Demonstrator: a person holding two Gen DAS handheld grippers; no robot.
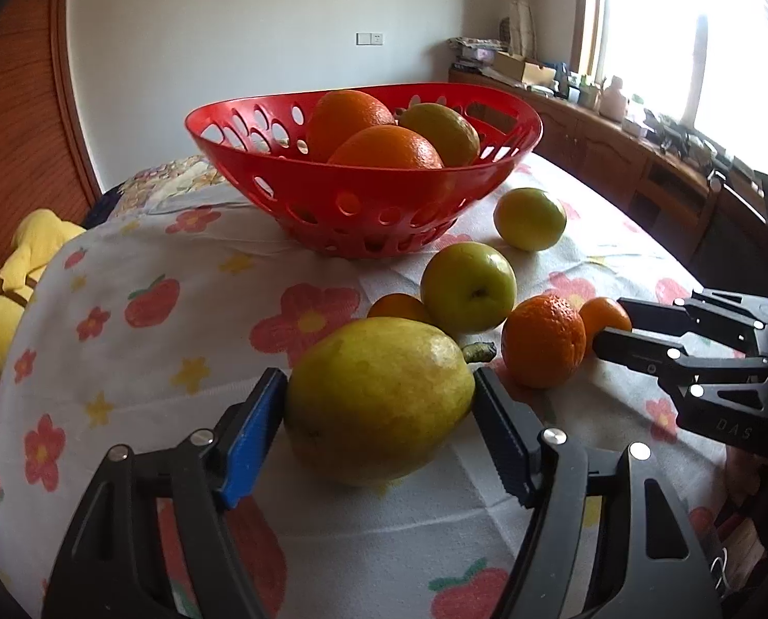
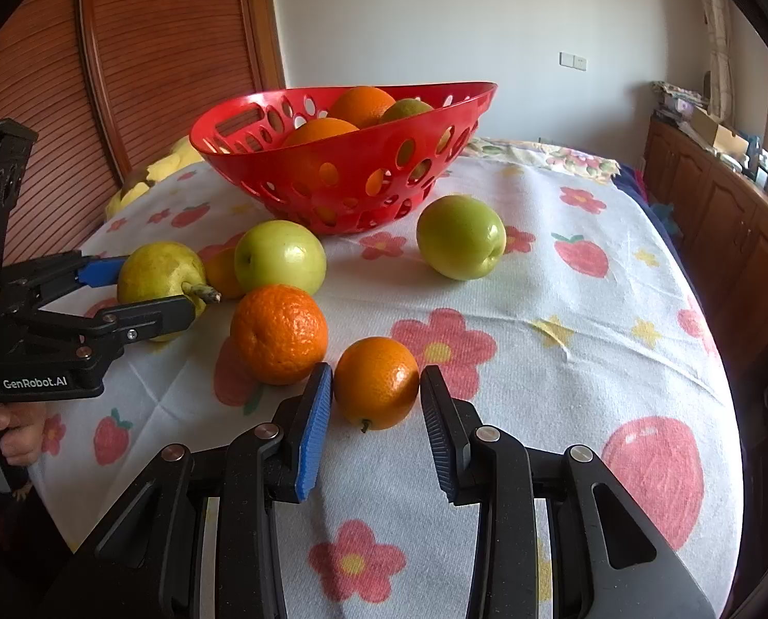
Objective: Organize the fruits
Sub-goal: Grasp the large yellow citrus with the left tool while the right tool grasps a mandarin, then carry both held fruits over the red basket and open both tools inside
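Our left tool (image 1: 379,402) clamps the smooth yellow pear (image 1: 379,397); our right tool (image 2: 376,402), jaws wide, brackets a dimpled orange (image 2: 376,383) at six o'clock of the perforated red plastic basket (image 2: 342,180).

place: home, lived-in room | signs: floral cloth (image 2: 564,309); wooden cabinets (image 1: 616,155); curtain (image 1: 521,0); cluttered sill (image 1: 668,129)

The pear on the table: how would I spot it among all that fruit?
Start at the red basket on the flowered tablecloth, then look at the loose fruit in front. The pear lies nearest the left gripper, between its jaws. It alone is yellow-green, elongated, with a stubby stem.
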